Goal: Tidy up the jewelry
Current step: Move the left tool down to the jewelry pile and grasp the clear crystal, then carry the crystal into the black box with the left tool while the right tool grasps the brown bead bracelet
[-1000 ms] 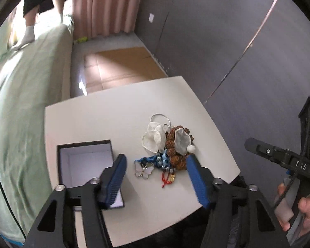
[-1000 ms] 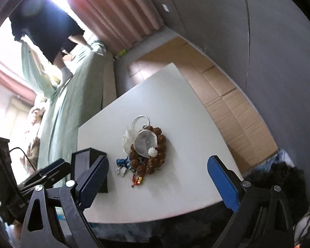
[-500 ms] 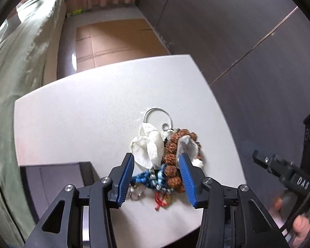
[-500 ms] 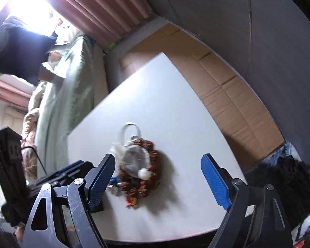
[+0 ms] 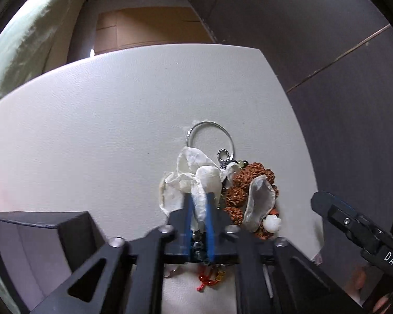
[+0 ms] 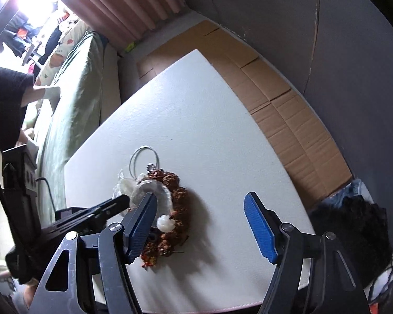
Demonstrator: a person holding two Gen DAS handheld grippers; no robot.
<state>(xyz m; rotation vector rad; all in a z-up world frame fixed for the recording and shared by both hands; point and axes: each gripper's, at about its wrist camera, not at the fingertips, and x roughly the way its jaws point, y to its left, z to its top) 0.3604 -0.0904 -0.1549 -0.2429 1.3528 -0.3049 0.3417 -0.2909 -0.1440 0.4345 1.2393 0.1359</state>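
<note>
The jewelry pile [image 5: 230,196] sits near the white table [image 5: 104,130]'s front edge, far side bare (cardboard floor beyond). Left gripper [image 5: 199,204] pinches its white plastic bag [image 5: 196,178]; right gripper [image 6: 199,225] is closing, touching nothing.

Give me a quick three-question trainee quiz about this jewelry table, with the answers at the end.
1. True or false: the left gripper has its blue pads closed on the white translucent pouch.
2. Multiple choice: the thin silver wire hoop lies at which side of the jewelry pile? A) the far side from the grippers B) inside the dark open box C) off the white table
3. Fill in: the right gripper has ____ between its blue pads except bare table, with the brown knobbly-bead bracelet just beside its left finger.

Key: 1 true; 2 A; 3 nothing. The right jaws are closing.
</note>
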